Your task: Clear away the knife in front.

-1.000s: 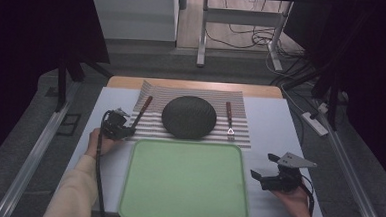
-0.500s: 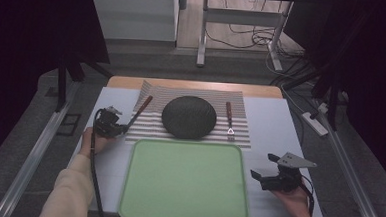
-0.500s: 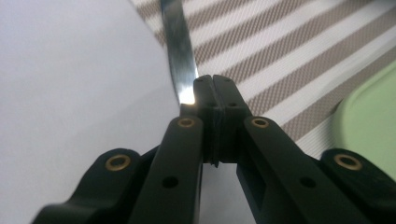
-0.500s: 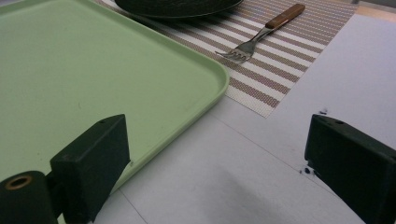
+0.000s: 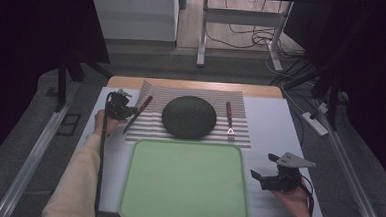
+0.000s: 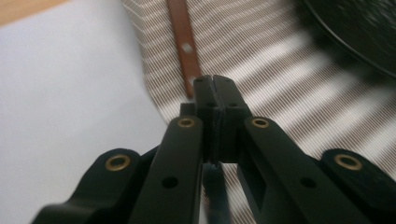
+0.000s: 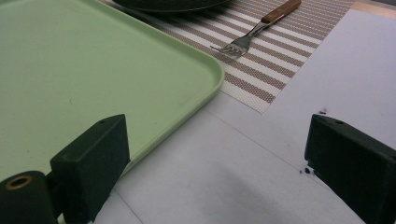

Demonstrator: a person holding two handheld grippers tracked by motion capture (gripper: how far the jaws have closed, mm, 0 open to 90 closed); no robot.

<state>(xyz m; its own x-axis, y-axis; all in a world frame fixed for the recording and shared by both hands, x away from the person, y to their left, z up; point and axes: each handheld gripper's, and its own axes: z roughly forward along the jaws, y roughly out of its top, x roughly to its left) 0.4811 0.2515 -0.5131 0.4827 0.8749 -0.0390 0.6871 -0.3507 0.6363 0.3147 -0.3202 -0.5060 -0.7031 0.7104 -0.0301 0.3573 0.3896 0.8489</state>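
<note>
A dark round plate (image 5: 188, 117) sits on a striped placemat (image 5: 241, 103), with a brown-handled knife (image 5: 138, 113) to its left and a fork (image 5: 229, 120) to its right. My left gripper (image 5: 118, 104) hovers at the mat's left edge beside the knife. In the left gripper view its jaws (image 6: 215, 84) are shut, pads together, with the knife handle (image 6: 182, 42) just beyond the tips and nothing visibly held. A green tray (image 5: 184, 180) lies nearer the person. My right gripper (image 5: 258, 178) rests open over the white table, right of the tray (image 7: 70, 70), facing the fork (image 7: 254, 30).
The white table cover (image 5: 275, 128) has bare room on both sides of the mat. A wooden strip (image 5: 197, 86) runs along the far edge. On the floor beyond are a metal frame (image 5: 202, 29), cables and a power strip (image 5: 314, 122).
The left hand and its shut gripper moved away from the person, up along the mat's left edge to beside the knife handle. The right gripper stayed still.
</note>
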